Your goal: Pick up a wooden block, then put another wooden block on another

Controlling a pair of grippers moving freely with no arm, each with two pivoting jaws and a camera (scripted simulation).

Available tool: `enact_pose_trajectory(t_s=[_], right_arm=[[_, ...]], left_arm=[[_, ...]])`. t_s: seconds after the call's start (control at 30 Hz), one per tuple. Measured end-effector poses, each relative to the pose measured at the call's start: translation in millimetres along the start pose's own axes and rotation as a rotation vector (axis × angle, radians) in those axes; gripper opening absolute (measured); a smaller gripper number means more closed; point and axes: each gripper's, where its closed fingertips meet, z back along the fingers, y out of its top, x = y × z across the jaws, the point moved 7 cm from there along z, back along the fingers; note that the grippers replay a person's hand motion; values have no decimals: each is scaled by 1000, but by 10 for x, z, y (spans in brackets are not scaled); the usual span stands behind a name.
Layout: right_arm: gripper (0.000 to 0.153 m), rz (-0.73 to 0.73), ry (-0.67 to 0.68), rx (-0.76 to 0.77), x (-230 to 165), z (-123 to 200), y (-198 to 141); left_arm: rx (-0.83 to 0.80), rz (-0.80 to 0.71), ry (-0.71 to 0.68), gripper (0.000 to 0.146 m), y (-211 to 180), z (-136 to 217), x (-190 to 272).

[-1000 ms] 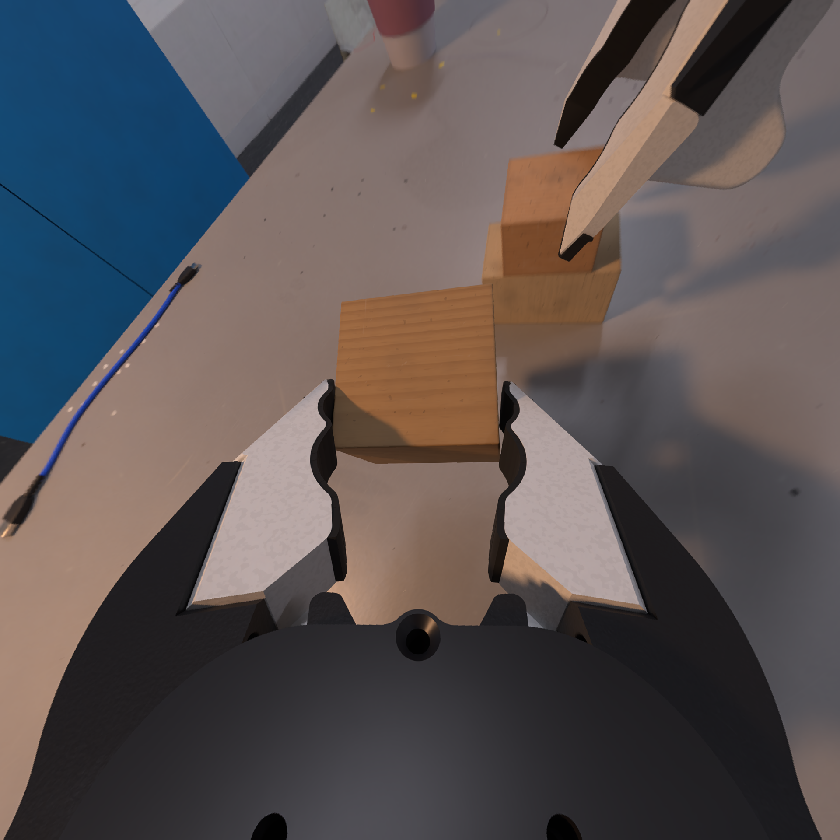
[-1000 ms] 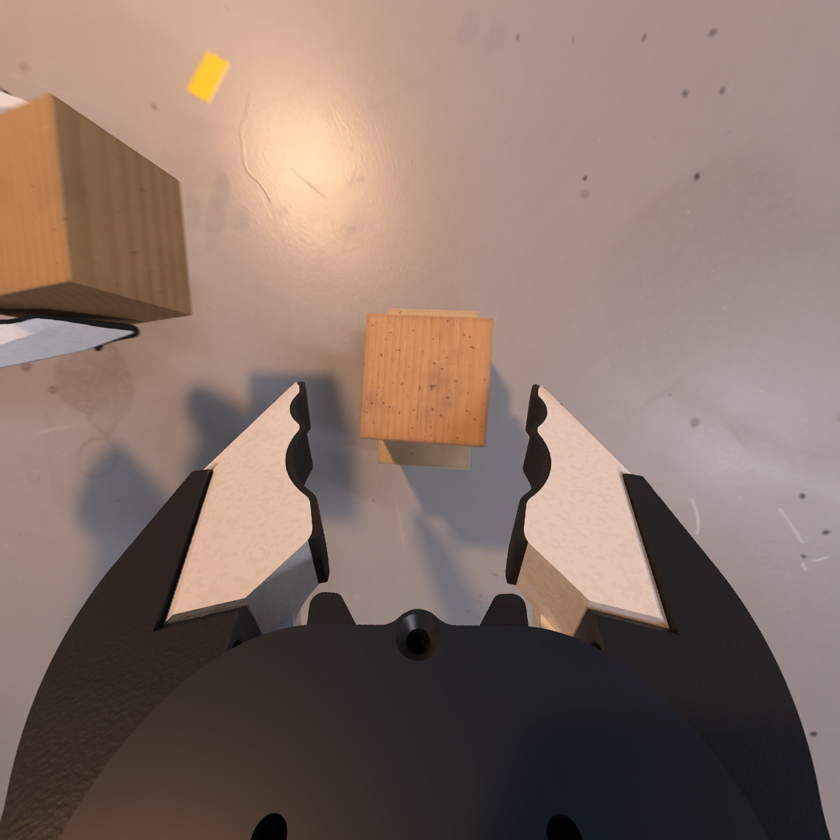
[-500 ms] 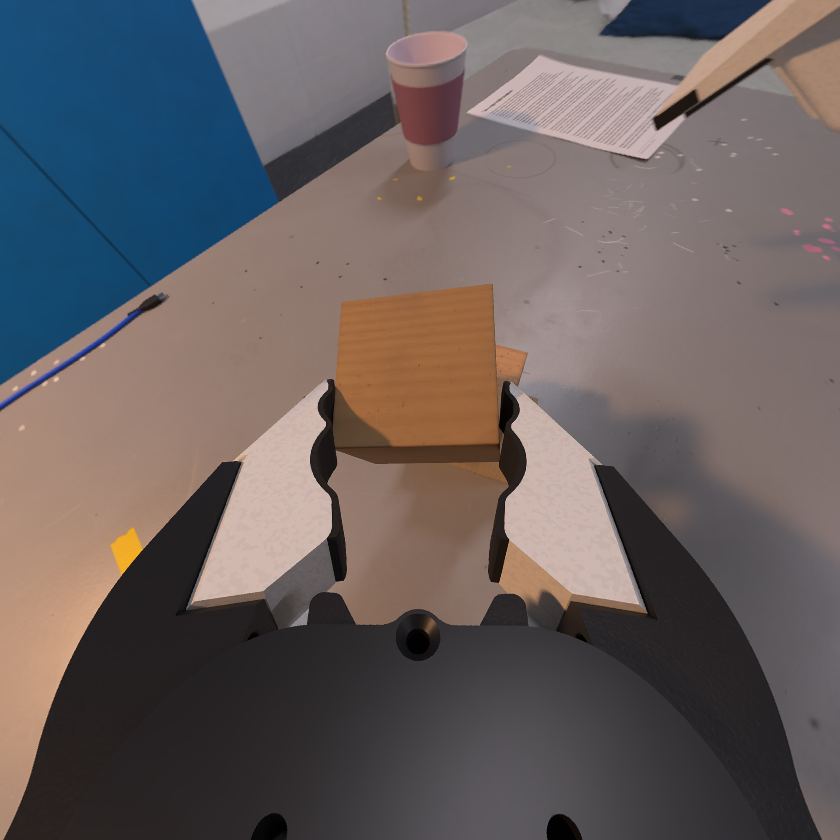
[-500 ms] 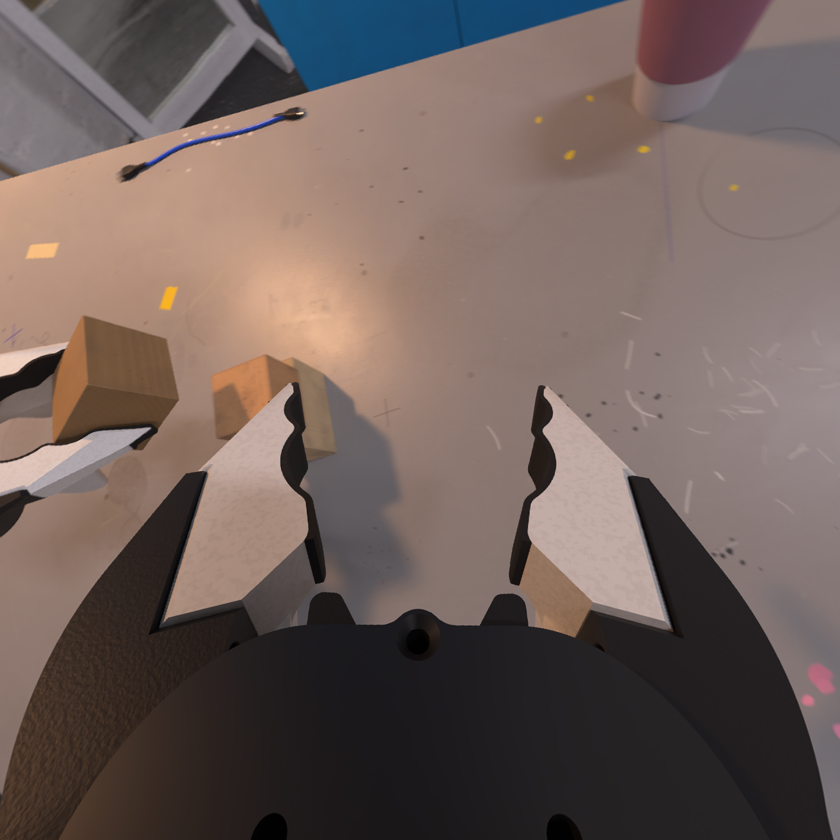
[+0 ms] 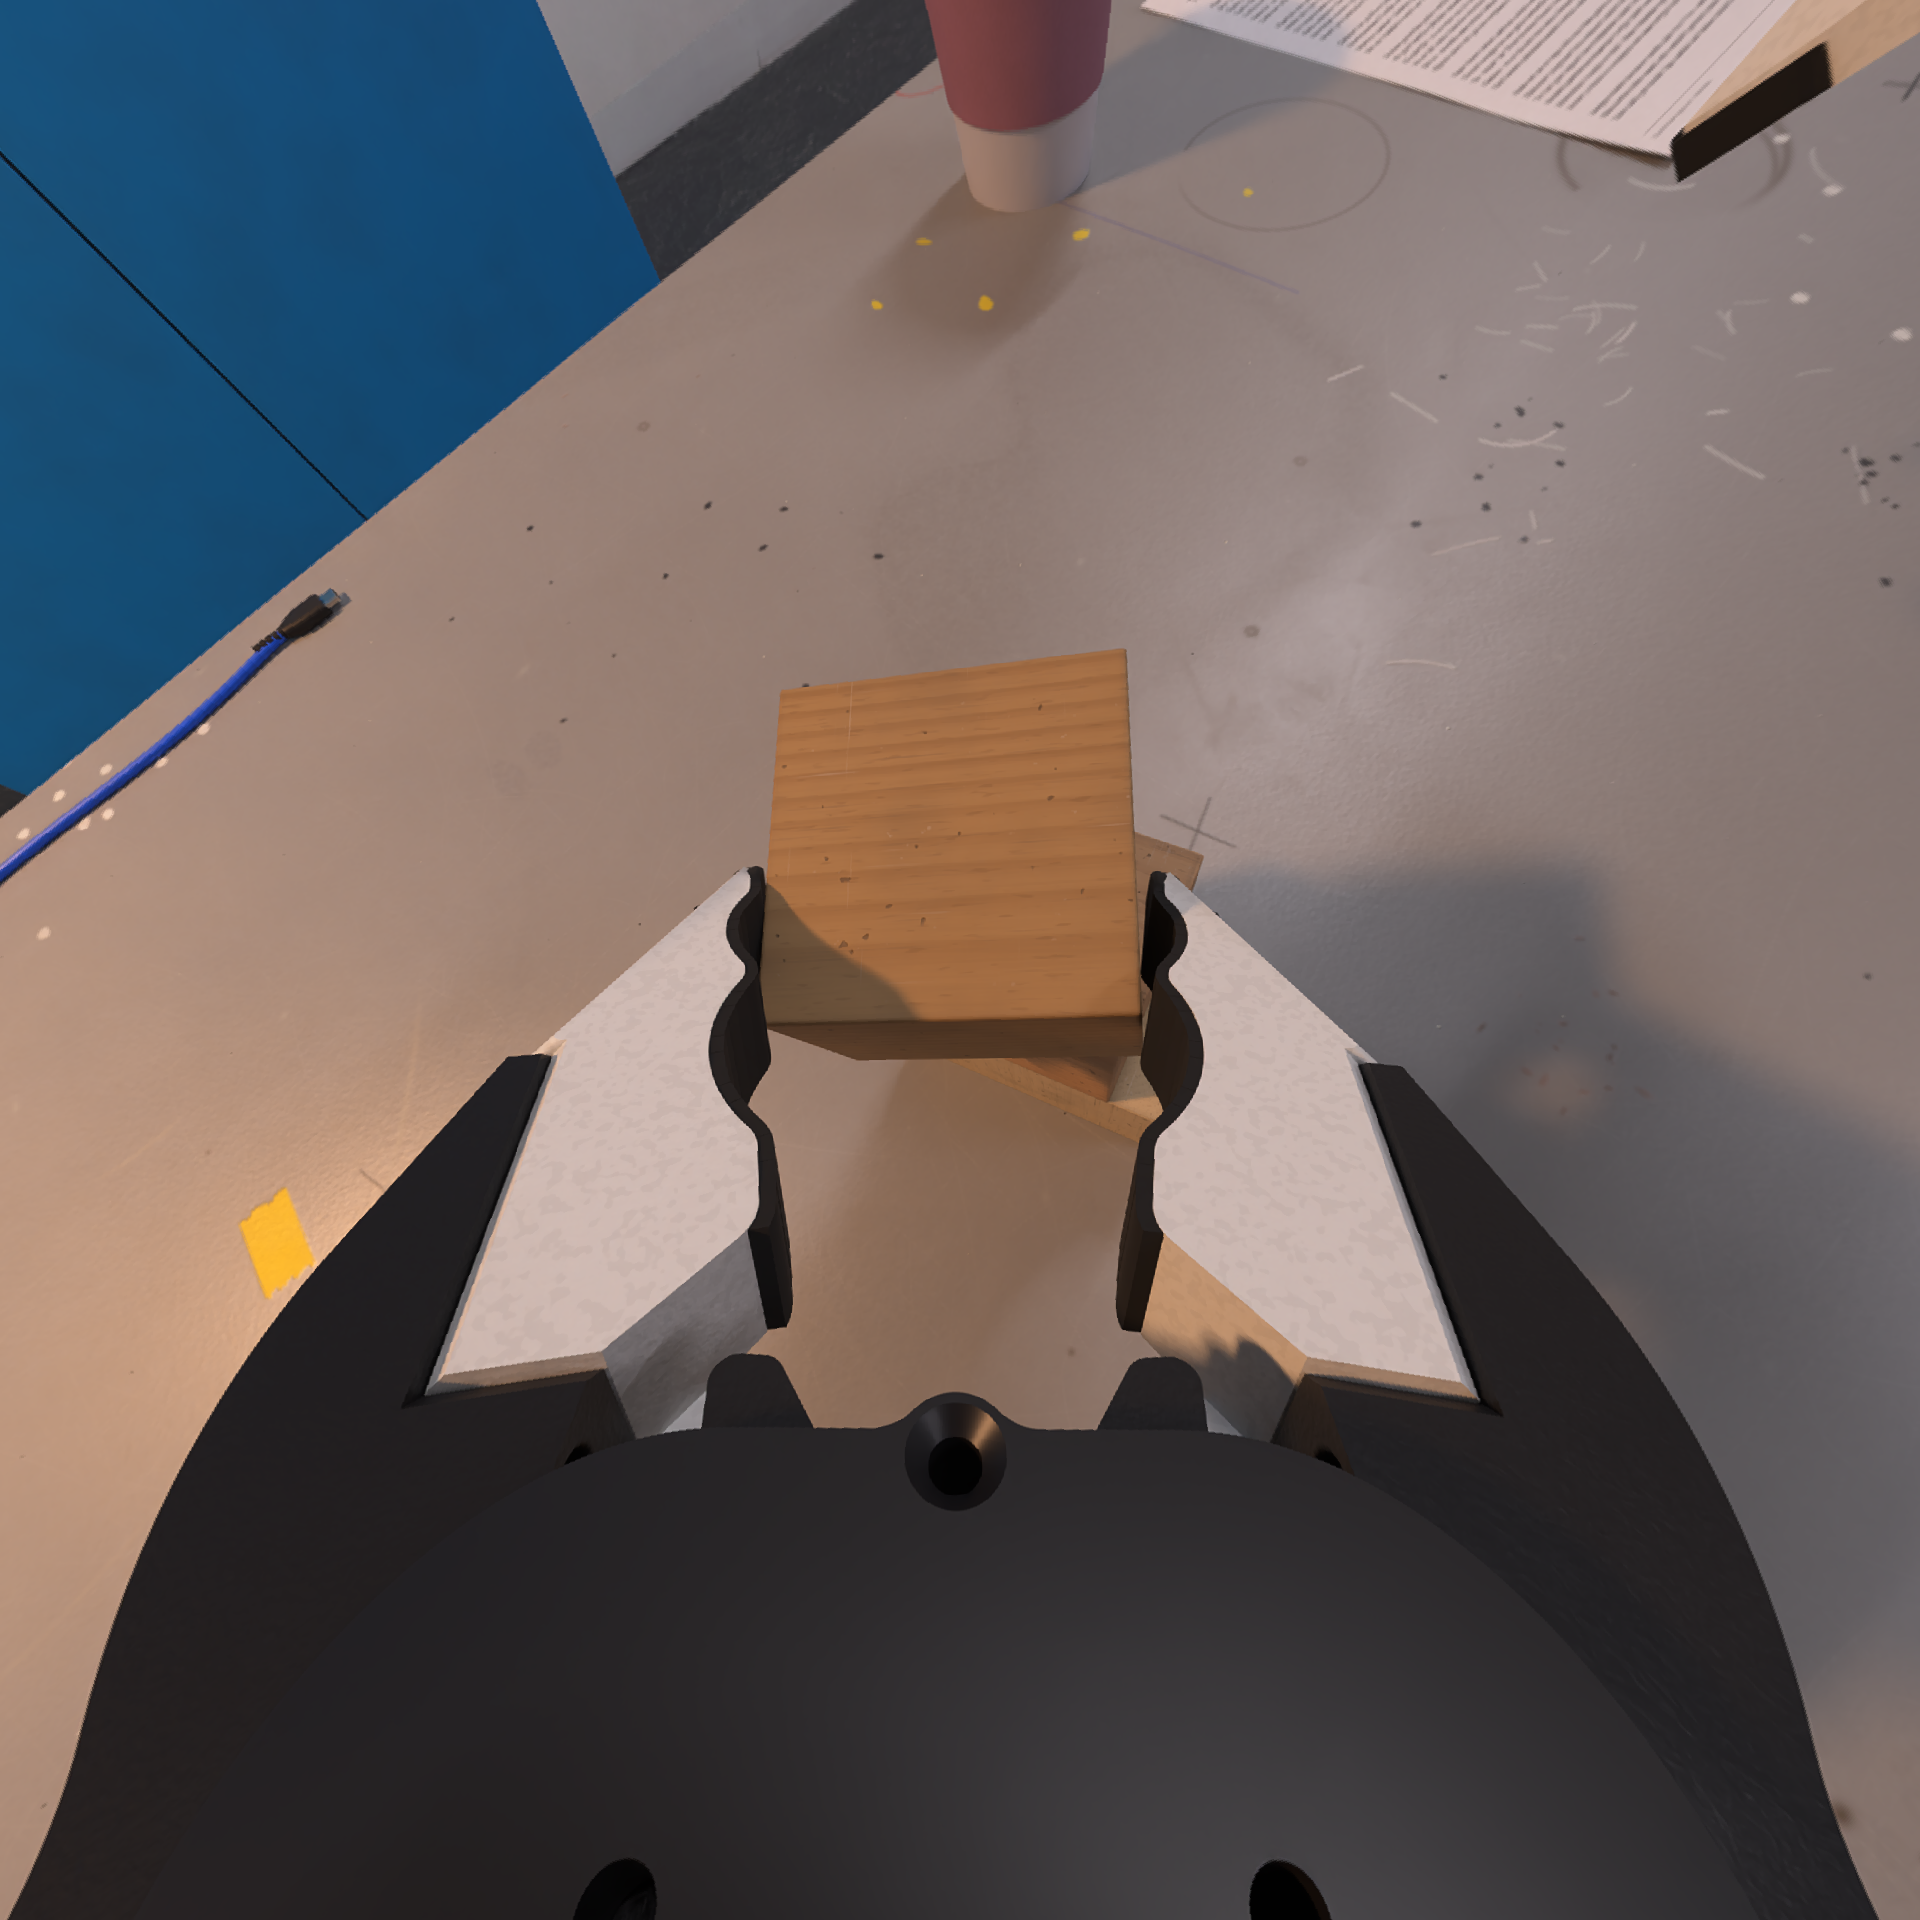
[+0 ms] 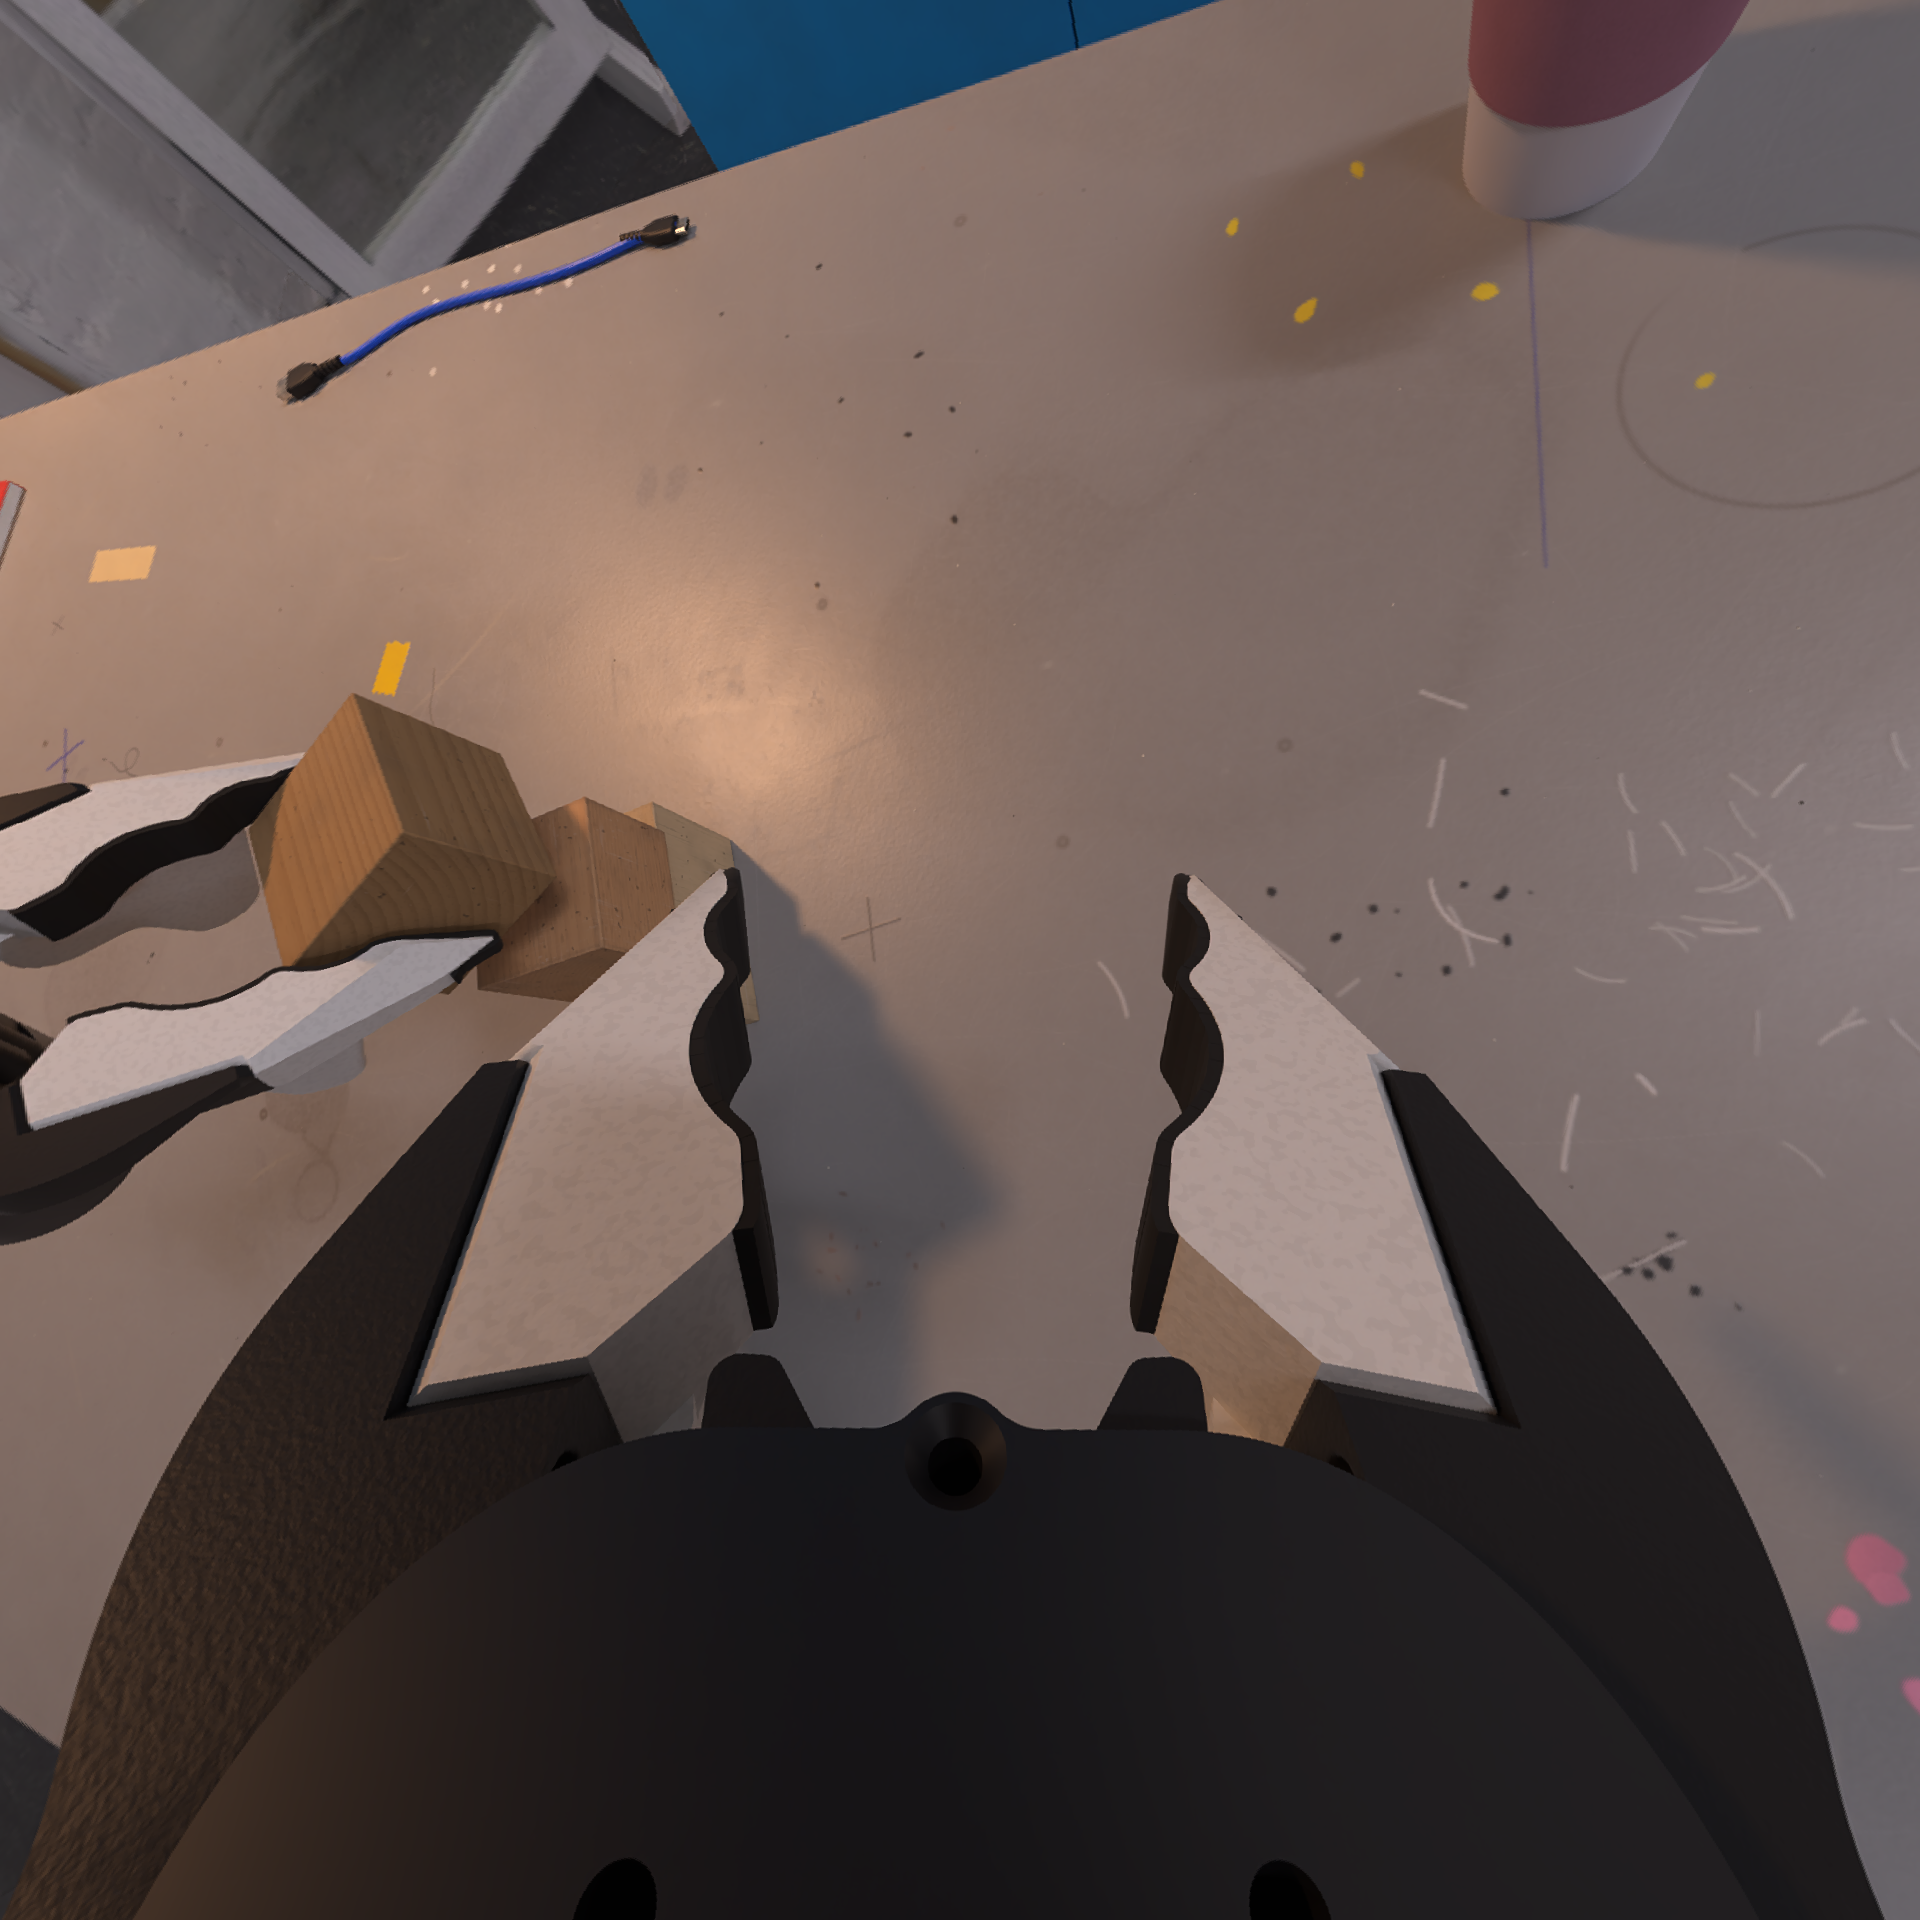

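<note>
My left gripper (image 5: 953,883) is shut on a wooden block (image 5: 951,852) and holds it above the table. Just under and behind it, parts of a pale wooden block (image 5: 1101,1091) show. In the right wrist view, the held block (image 6: 395,842) in the left gripper (image 6: 384,862) hangs close beside a small wooden block (image 6: 597,894) that sits on the pale block (image 6: 691,842). My right gripper (image 6: 956,883) is open and empty, above bare table to the right of the stack. One of its fingertips (image 5: 1756,104) shows at the left view's top right.
A pink and white paper cup (image 5: 1023,94) stands at the far side, with a printed sheet (image 5: 1507,52) to its right. A blue cable (image 5: 156,748) lies near the table's left edge, beside a blue panel (image 5: 260,260). Yellow tape (image 5: 275,1242) marks the table.
My right gripper, open, has lifted off the stacked blocks and drawn back to the right. My left gripper has carried its block over close to the stack.
</note>
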Motion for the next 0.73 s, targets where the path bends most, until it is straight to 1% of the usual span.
enact_pose_trajectory(t_s=[0.4, 0.73], right_arm=[[81, -27, 41, 14, 70, 40, 3], [81, -28, 44, -11, 85, 9, -13]], left_arm=[[-27, -7, 29, 73, 11, -42, -29], [-39, -23, 40, 73, 23, -79, 31]])
